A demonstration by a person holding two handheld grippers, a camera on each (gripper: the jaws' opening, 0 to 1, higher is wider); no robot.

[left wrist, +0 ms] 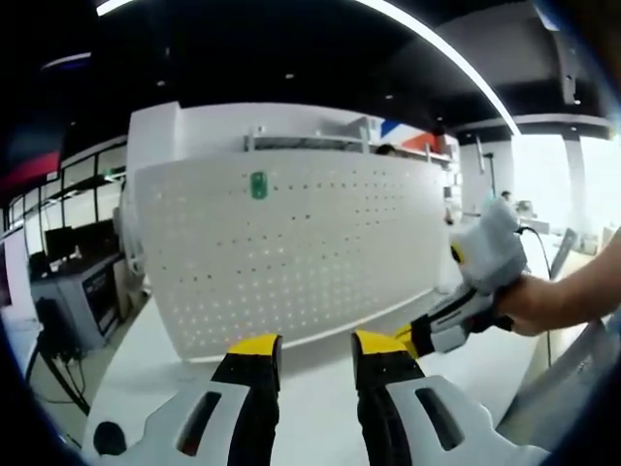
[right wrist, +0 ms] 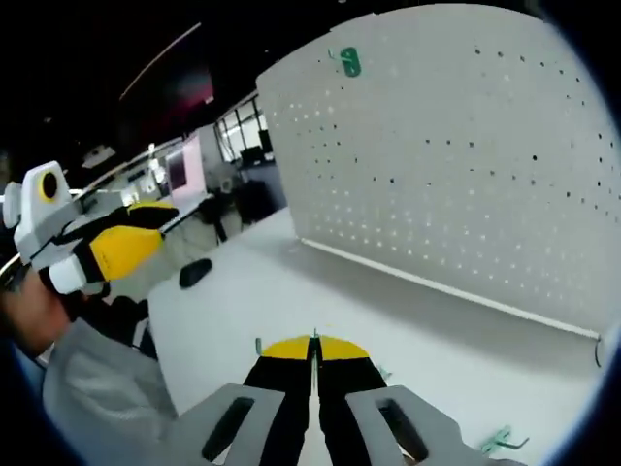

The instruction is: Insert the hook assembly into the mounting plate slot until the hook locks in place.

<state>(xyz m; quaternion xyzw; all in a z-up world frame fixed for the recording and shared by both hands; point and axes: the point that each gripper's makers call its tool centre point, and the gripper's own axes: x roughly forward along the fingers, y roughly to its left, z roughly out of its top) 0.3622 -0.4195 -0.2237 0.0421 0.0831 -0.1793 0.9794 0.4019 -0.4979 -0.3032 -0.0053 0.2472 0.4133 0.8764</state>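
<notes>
A white pegboard mounting plate (left wrist: 291, 252) (right wrist: 456, 165) stands upright on the white table. One green hook (left wrist: 258, 184) (right wrist: 349, 61) hangs near its top. My left gripper (left wrist: 317, 349) is open and holds nothing, pointing at the plate from some way off; it also appears at the left of the right gripper view (right wrist: 112, 248). My right gripper (right wrist: 313, 348) is shut low over the table, with thin green bits of a hook assembly (right wrist: 257, 345) poking out beside its tips. A person's hand holds this gripper (left wrist: 437, 330) at the right of the left gripper view.
A loose green hook (right wrist: 505, 442) lies on the table (right wrist: 291, 291) by the right gripper. A small black object (right wrist: 194, 272) sits near the table's far edge. Desks and monitors (left wrist: 73, 282) stand beyond the table at the left.
</notes>
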